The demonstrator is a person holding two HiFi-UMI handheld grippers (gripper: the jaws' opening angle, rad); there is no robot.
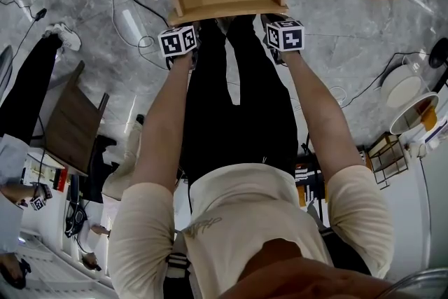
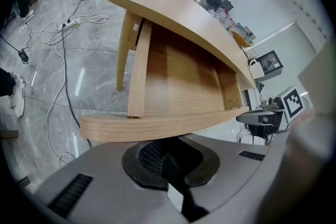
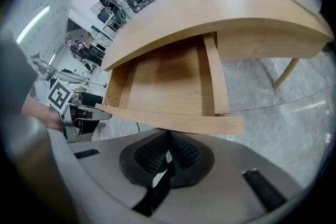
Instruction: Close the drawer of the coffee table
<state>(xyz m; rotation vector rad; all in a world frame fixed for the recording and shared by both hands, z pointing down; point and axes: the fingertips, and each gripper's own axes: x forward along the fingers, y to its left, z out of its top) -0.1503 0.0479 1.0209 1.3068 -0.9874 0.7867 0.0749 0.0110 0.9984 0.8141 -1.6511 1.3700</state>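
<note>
the wooden drawer (image 3: 168, 78) stands pulled out from under the curved coffee table (image 3: 226, 8), above a glossy grey marble floor (image 1: 350, 31) strewn with cables (image 2: 52, 34). the left gripper (image 2: 167, 159) and right gripper (image 3: 167, 153) are both clenched on nothing, just at the drawer's front edge.

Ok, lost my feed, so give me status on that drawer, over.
Both shut, empty: left claw, right claw, close up to the drawer. It's open under the coffee table. Nothing seen blocking it.
</note>
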